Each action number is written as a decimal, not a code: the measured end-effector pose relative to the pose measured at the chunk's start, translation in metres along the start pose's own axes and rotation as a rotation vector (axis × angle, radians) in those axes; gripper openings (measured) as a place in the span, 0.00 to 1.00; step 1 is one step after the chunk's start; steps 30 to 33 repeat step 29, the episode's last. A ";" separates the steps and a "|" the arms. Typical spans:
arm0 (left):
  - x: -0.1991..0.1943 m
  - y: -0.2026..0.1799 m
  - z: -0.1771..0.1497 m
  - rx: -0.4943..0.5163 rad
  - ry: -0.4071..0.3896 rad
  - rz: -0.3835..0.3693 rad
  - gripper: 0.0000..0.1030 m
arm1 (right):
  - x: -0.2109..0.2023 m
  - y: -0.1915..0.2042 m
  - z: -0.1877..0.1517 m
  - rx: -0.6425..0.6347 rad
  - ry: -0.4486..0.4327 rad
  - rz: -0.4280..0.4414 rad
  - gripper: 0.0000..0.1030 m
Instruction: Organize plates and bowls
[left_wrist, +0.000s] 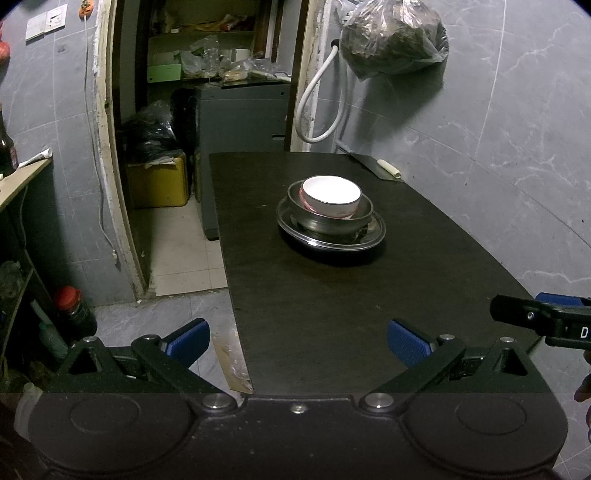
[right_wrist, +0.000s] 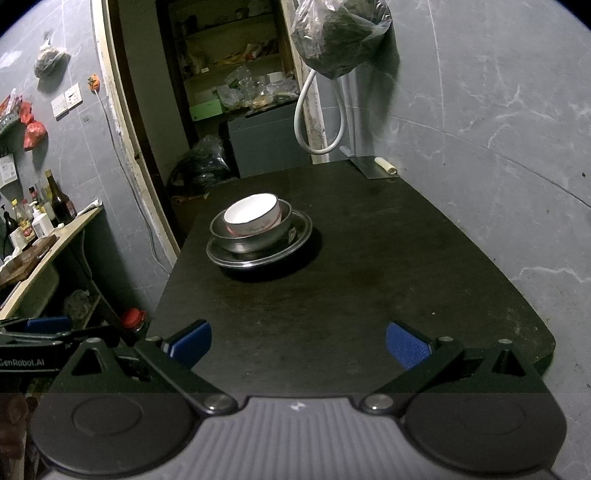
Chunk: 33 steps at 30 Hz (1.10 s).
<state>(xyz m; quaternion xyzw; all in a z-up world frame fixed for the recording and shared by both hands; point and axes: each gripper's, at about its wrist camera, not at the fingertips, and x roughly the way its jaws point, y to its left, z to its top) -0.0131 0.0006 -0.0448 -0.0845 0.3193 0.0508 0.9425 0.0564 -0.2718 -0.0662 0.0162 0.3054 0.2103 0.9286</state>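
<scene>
Left wrist view: left tool (left_wrist: 298, 341) wide apart, nothing between its blue pads (left_wrist: 408, 347), hanging over the near edge of the dark table (left_wrist: 369, 295).
Right wrist view: right tool (right_wrist: 298, 343) also wide apart and holding nothing, over the near end of the table (right_wrist: 369, 277).
Stack: white bowl (left_wrist: 331, 197) sits inside a steel bowl (left_wrist: 328, 218), which sits on a steel plate (left_wrist: 332, 238); all nested, upright, near the table's middle, well apart from both tools.
Same stack, right wrist view: white bowl (right_wrist: 253, 218), steel bowl (right_wrist: 251, 234), plate (right_wrist: 258, 253), left of centre.
Far corner: a cleaver (right_wrist: 373, 167) lies flat by the wall.
Wall: a bag (left_wrist: 393, 35) hangs above the table's far end.
Floor: red-capped bottle (left_wrist: 74, 310) left of the table.
</scene>
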 end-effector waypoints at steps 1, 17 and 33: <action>0.000 0.000 0.000 0.000 0.000 0.001 0.99 | 0.000 0.000 0.000 0.000 0.001 0.000 1.00; 0.001 -0.001 0.001 -0.001 0.006 -0.001 0.99 | -0.002 -0.003 0.000 -0.002 -0.001 0.005 1.00; 0.016 -0.002 0.007 0.004 0.020 -0.019 0.99 | 0.009 -0.012 0.004 0.006 0.009 -0.001 1.00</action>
